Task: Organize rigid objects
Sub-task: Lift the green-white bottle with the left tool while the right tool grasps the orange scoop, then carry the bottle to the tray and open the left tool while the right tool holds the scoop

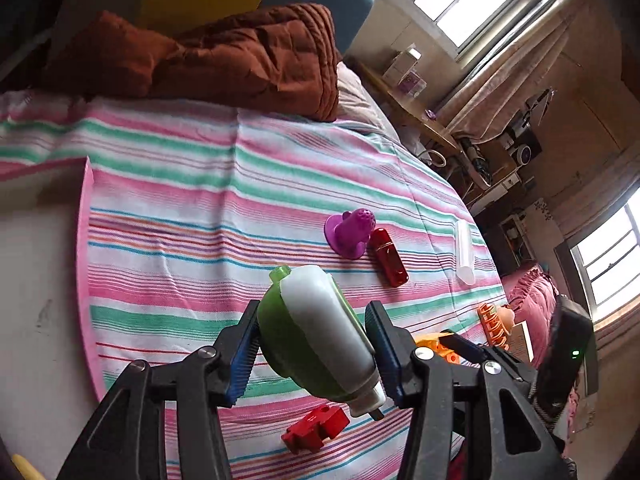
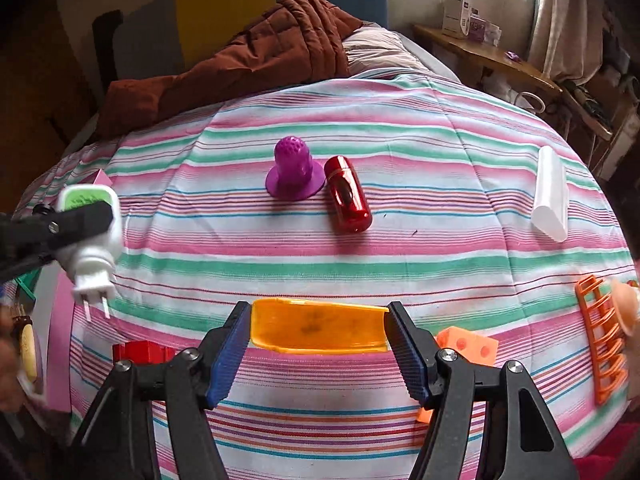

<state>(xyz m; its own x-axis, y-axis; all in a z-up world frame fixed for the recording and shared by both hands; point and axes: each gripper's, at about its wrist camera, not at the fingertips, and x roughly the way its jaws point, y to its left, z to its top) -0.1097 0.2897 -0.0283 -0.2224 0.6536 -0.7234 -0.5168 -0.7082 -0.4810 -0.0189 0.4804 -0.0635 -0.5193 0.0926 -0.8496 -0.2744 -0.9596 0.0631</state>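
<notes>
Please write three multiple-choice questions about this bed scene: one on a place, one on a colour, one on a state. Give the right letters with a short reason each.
1. Where does the red cylinder lie?
A. beside the purple cone-shaped piece
B. on the brown quilt
C. inside a gripper

2. What colour is the flat piece between the right gripper's pads?
A. blue
B. orange-yellow
C. white

3. What is the state of the left gripper?
A. open and empty
B. shut on the green and white plug-in device
C. out of view

Answers: 1 A, the two lie side by side on the striped sheet; 2 B, it shows orange-yellow; 3 B, both pads press its sides and it hangs above the sheet.
</notes>
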